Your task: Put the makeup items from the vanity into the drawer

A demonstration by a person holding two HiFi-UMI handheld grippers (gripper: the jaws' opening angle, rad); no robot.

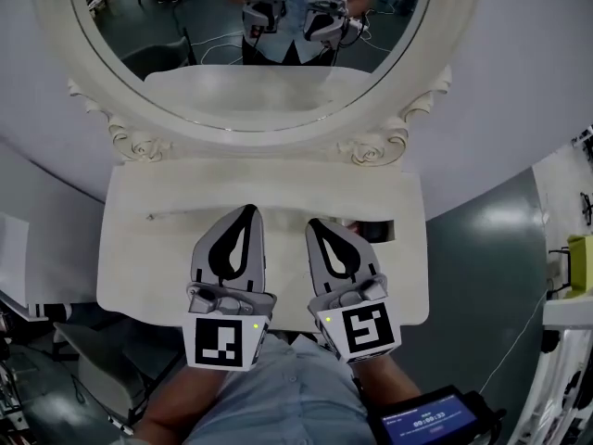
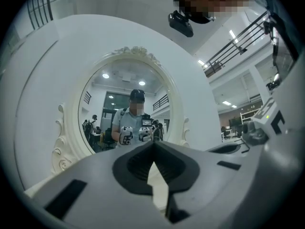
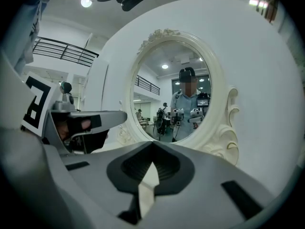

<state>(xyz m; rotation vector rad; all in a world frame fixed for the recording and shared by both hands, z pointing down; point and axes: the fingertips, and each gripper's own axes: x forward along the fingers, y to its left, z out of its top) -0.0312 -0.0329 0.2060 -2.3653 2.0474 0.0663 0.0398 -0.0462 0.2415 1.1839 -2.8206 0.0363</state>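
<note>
Nearest of all, low against the person's shirt (image 1: pixel 278 392), sit the two marker cubes (image 1: pixel 222 341), and ahead of them both tools reach toward the mirror (image 1: pixel 250 130). Below the mirror's carved base spreads the white vanity top (image 1: pixel 139 267), nearly bare. Over it the left gripper (image 1: pixel 248 209) and right gripper (image 1: pixel 315 222) lie side by side, each with its jaws pressed together on nothing (their own views show only pale tabletop through the slot). The one likely makeup item (image 1: pixel 375 232) is a small dark thing lying on the top, on the mirror's side of the right gripper and a little to its right, half hidden by it. Its long axis seems to run parallel to the mirror's base. The right gripper is plainly the nearer, and I'd guess it must open and swing right. No drawer shows.
</note>
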